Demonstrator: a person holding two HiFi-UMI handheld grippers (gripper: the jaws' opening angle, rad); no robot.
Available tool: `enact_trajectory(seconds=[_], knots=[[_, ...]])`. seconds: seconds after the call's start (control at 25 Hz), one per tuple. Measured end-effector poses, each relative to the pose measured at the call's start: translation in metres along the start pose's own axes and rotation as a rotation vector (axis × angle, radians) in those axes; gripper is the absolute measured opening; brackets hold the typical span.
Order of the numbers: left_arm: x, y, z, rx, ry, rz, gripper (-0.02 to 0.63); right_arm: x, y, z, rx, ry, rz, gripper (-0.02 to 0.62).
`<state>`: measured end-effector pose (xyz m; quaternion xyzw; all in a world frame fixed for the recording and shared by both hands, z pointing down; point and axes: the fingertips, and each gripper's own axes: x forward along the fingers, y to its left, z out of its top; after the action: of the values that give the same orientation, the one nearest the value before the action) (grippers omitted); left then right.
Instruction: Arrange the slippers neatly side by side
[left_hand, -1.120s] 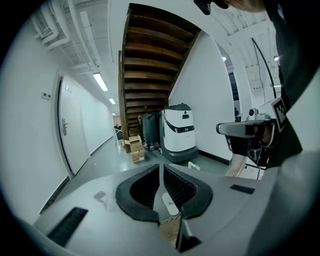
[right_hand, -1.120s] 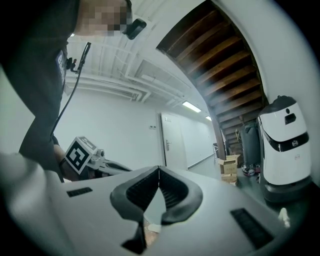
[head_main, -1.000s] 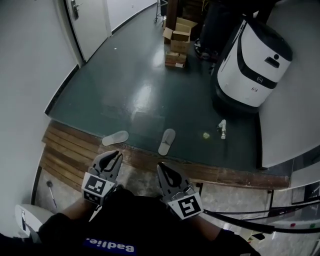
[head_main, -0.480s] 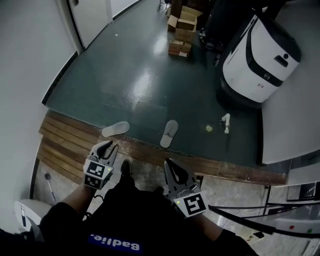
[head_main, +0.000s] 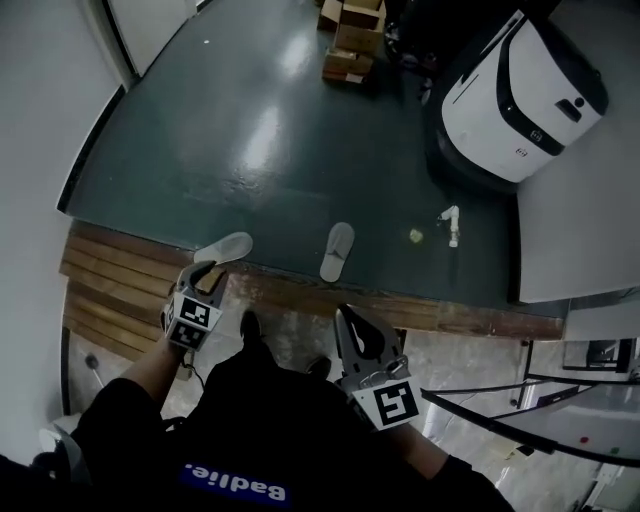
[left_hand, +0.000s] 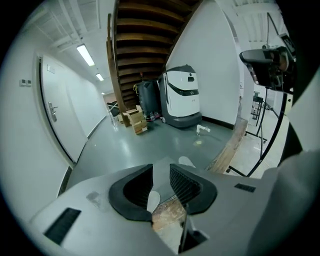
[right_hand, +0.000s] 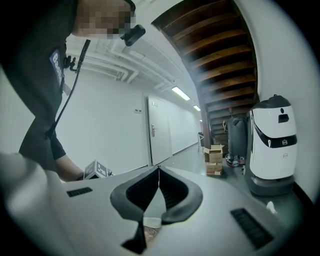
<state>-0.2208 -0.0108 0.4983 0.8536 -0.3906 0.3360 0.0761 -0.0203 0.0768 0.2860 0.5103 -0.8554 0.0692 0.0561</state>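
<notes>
Two pale grey slippers lie on the dark green floor by its wooden edge: the left slipper (head_main: 222, 248) lies angled, the right slipper (head_main: 336, 251) points away from me. My left gripper (head_main: 205, 276) hovers just short of the left slipper, its jaws opening with nothing between them. In the left gripper view that slipper (left_hand: 154, 200) shows through the gap of the left gripper (left_hand: 161, 172), with the other slipper (left_hand: 186, 161) beyond. My right gripper (head_main: 350, 325) hangs back over the stone floor, shut and empty. The right gripper (right_hand: 159, 171) has its tips touching.
A white service robot (head_main: 525, 95) stands at the far right, cardboard boxes (head_main: 350, 40) at the back. A small white object (head_main: 452, 225) and a yellowish bit (head_main: 416, 236) lie right of the slippers. A wooden strip (head_main: 290, 290) edges the green floor. My dark shoe (head_main: 249, 325) is below.
My left gripper has moved forward to the left slipper and its jaws have widened. The right gripper has stayed back and shut. The slippers have not moved.
</notes>
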Motion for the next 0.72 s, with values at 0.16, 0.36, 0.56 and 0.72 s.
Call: enact_trajectory(seconds=[0.16,0.36,0.56,0.72], knots=[[0.038,0.03,-0.018,0.033,0.08,-0.052,0.08,0.035,0.0,-0.01,0.012,0.056,-0.039,-0.002],[0.09,0.061,-0.05,0.118,0.167,-0.119,0.081,0.073,-0.004,-0.019,0.022,0.096,-0.089,-0.002],[0.126,0.075,-0.082,0.193,0.233,-0.187,0.081,0.107,0.002,-0.025,0.025,0.118,-0.111,-0.002],[0.156,0.084,-0.109,0.229,0.286,-0.237,0.081,0.13,0.005,-0.037,0.028,0.15,-0.127,-0.002]])
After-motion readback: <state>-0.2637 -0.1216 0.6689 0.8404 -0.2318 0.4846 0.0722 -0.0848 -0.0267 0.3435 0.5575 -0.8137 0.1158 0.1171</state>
